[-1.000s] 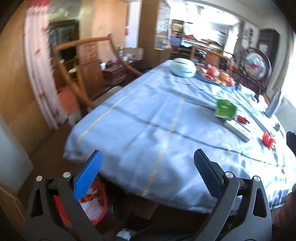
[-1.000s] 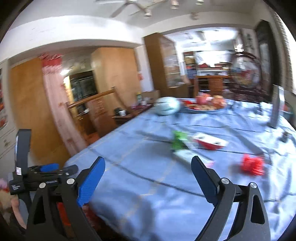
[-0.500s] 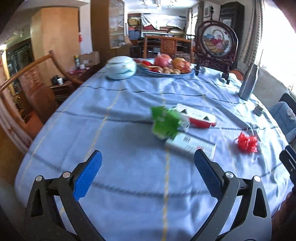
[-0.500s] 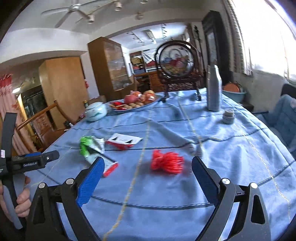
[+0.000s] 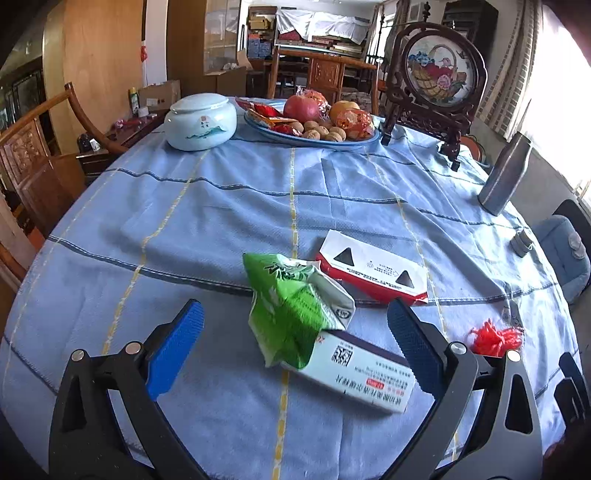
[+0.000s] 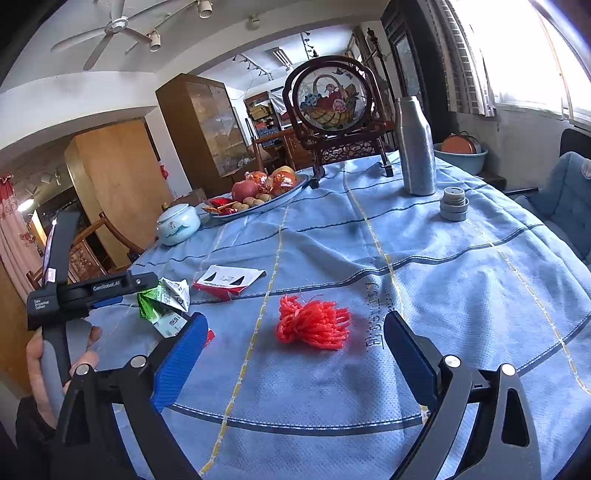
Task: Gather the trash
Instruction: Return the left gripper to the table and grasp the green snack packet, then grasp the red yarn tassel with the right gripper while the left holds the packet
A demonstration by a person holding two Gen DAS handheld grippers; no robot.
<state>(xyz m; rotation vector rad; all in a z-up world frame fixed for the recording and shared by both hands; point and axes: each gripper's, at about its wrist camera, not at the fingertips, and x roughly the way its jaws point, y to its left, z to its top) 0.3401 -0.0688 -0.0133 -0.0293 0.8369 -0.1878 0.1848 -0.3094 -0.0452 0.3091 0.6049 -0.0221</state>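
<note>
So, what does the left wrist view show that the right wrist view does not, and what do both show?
Only the left wrist view shows the left gripper open from behind, framing the white box, whose printed face is legible.

Only the right wrist view shows the hand holding the left gripper, the ceiling fan, and the right gripper open before the red string bundle.

Both show the green wrapper, the red-and-white box, the fruit plate, the ceramic jar and the grey bottle.

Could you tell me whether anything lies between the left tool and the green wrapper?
Nothing visible does. The left tool is open, and the green wrapper sits directly ahead between its fingers, resting partly on the white box on the blue tablecloth.
</note>
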